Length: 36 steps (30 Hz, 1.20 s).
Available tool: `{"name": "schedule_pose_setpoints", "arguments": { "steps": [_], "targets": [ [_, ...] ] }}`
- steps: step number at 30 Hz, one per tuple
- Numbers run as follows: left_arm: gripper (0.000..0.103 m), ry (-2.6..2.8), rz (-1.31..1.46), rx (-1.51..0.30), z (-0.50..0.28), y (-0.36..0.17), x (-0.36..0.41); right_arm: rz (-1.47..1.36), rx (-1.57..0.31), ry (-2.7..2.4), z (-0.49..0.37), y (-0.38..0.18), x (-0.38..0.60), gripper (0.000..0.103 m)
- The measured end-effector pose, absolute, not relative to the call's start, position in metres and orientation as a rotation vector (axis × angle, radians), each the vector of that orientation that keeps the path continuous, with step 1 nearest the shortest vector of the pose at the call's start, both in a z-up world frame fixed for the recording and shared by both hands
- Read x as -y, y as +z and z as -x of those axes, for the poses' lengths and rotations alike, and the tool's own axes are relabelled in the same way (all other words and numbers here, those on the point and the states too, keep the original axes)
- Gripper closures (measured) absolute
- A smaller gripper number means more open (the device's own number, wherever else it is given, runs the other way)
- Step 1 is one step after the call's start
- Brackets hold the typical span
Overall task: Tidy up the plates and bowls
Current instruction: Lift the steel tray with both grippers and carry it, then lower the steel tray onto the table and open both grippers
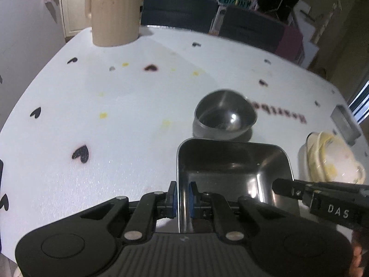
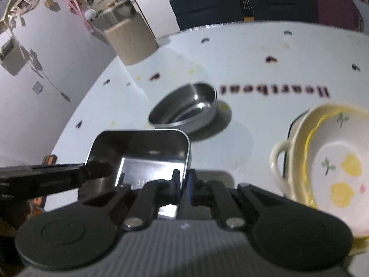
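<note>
A rectangular steel tray (image 1: 233, 168) is held above the white table between both grippers. My left gripper (image 1: 183, 195) is shut on the tray's left wall. My right gripper (image 2: 183, 185) is shut on the tray's right wall (image 2: 186, 152); it also shows in the left wrist view (image 1: 280, 185). A round steel bowl (image 1: 224, 117) sits on the table just beyond the tray, also seen in the right wrist view (image 2: 184, 109). A stack of cream ceramic bowls with yellow flowers (image 2: 329, 164) sits to the right, also in the left wrist view (image 1: 329, 161).
A beige ribbed jug (image 1: 115, 16) stands at the far left of the table (image 1: 92, 115). Dark chairs (image 1: 180, 9) stand behind the far edge. A grey box (image 1: 344, 124) lies at the right edge. A wall (image 2: 46, 80) runs along the left.
</note>
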<state>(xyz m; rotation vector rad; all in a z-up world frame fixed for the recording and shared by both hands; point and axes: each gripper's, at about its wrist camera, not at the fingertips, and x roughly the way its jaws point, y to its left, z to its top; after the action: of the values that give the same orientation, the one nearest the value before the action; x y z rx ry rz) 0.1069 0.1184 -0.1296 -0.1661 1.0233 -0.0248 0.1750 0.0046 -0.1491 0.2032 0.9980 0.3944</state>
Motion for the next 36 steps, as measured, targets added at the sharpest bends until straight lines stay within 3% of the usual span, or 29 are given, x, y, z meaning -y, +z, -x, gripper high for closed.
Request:
{"name": "schedule_pose_setpoints", "arguments": {
  "steps": [36],
  "targets": [
    [0.092, -0.007, 0.132, -1.095, -0.134, -0.157, -0.128, -0.270, -1.070, 0.309, -0.184, -0.172, -0.014, 0.095]
  ]
}}
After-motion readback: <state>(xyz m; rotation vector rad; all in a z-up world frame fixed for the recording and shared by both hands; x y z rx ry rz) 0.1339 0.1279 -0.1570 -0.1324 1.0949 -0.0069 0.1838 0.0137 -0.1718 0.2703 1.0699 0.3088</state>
